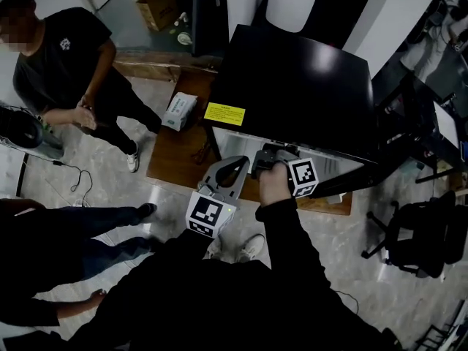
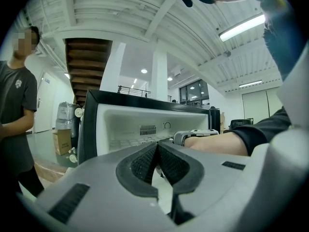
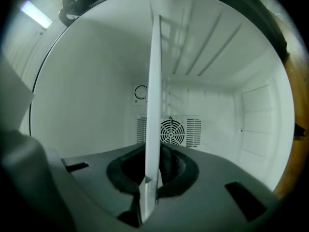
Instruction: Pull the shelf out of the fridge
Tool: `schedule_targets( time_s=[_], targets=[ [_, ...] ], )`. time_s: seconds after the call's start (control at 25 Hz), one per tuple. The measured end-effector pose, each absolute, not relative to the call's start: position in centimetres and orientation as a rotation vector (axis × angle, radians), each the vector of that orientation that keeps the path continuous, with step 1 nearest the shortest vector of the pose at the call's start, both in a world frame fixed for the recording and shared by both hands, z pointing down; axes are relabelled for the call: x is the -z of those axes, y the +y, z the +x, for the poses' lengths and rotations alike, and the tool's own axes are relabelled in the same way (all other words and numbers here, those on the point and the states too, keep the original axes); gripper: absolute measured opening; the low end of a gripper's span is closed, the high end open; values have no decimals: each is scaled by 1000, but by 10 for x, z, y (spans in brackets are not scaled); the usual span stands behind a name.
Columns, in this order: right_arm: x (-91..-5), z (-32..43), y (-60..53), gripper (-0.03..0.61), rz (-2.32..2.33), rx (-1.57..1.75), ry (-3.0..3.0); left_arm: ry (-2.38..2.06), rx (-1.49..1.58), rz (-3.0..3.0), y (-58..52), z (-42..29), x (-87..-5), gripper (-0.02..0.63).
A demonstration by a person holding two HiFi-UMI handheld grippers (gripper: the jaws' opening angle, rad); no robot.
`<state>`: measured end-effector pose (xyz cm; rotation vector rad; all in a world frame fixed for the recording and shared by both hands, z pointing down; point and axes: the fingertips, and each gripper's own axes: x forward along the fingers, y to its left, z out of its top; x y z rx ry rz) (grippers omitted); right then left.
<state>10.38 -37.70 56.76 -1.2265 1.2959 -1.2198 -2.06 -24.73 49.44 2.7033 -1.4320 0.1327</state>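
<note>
The head view looks steeply down from above the person onto the black top of the fridge [image 1: 300,86] at upper centre, with the left tongs [image 1: 245,165] and right tongs [image 1: 267,156] near mid-frame. The left gripper view sits low behind its tongs, tilted upward, facing the fridge's open front from nearby. The right gripper view sits at the fridge mouth, rolled so the shelf [image 3: 153,95] shows as an upright edge at centre, facing the fan grille [image 3: 170,132] on the back wall. All three share the fridge.

Pale tiled floor [image 1: 380,269] carrying 1 wooden board [image 1: 172,159]; the black fridge [image 1: 300,86] and 1 white packet [image 1: 179,110] rest on that board
</note>
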Motion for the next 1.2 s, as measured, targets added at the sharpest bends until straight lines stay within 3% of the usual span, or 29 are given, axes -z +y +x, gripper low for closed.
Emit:
schedule_targets(
  time_s=[1.2],
  targets=[
    [-560, 91, -229, 29, -1237, 1245, 1307, -1317, -46, 2808, -170, -30, -437, 6]
  ],
)
